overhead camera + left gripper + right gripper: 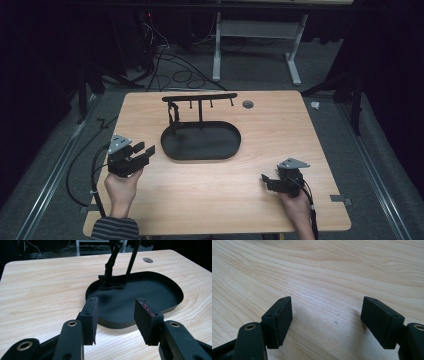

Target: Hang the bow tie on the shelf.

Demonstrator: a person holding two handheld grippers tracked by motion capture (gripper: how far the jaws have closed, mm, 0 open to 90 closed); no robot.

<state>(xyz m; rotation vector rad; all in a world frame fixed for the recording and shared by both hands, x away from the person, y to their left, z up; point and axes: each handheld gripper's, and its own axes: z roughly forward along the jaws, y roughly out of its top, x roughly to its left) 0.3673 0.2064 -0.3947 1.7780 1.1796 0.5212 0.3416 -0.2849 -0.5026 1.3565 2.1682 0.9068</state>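
A black oval tray (227,150) lies in the middle of the wooden table, and a black T-shaped rack (200,98) with small hooks rises from its far edge. A dark strap-like item (173,115) hangs from the rack's left end down into the tray. My left gripper (145,149) hovers just left of the tray, open and holding nothing. In the left gripper view the open left gripper (116,305) points at the tray's near rim (117,325), with the hanging item (111,265) beyond. My right gripper (266,179) rests near the front right, open. In the right gripper view the right gripper (327,307) has bare wood between its pads.
A round grey grommet hole (248,104) sits near the table's far edge, right of the rack. Cables and a white desk frame (218,45) lie on the floor beyond the table. A small metal bracket (341,200) sticks out at the table's right front edge.
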